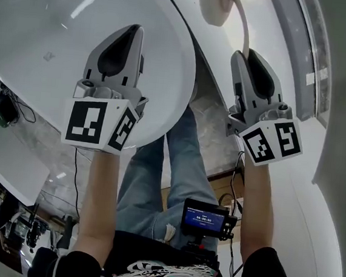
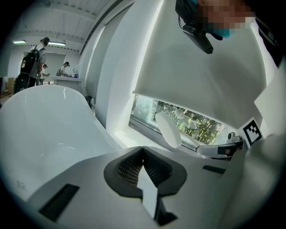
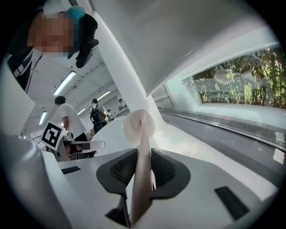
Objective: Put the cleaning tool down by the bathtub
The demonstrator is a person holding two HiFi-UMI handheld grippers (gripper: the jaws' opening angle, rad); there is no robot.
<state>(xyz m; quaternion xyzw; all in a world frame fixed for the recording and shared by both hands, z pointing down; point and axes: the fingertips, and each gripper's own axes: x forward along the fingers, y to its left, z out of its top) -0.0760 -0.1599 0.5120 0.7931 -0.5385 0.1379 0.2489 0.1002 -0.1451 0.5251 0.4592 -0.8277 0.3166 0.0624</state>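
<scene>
The right gripper [image 3: 142, 156] pinches the cream, oval-headed, long-handled cleaning tool [image 3: 139, 126] above the glossy white bathtub's [image 1: 62, 27] rim; setting it down remains, and the left gripper [image 2: 143, 151] is pressed together, empty

Left tool cam: jaws shut, bathtub on one side, scrubber on the other

The left tool [image 2: 143, 149] has its dark ribbed pads pressed together at the tip, with nothing between them. The white bathtub [image 2: 49, 120] curves off to the left. Past the jaws, the scrubber [image 2: 168, 129] shows its pale oval head against the window [image 2: 201, 127], leafy green outside. Its handle runs to the right tool [image 2: 212, 150] by the right edge. A few people [image 2: 35, 58] stand way back, top left.
</scene>
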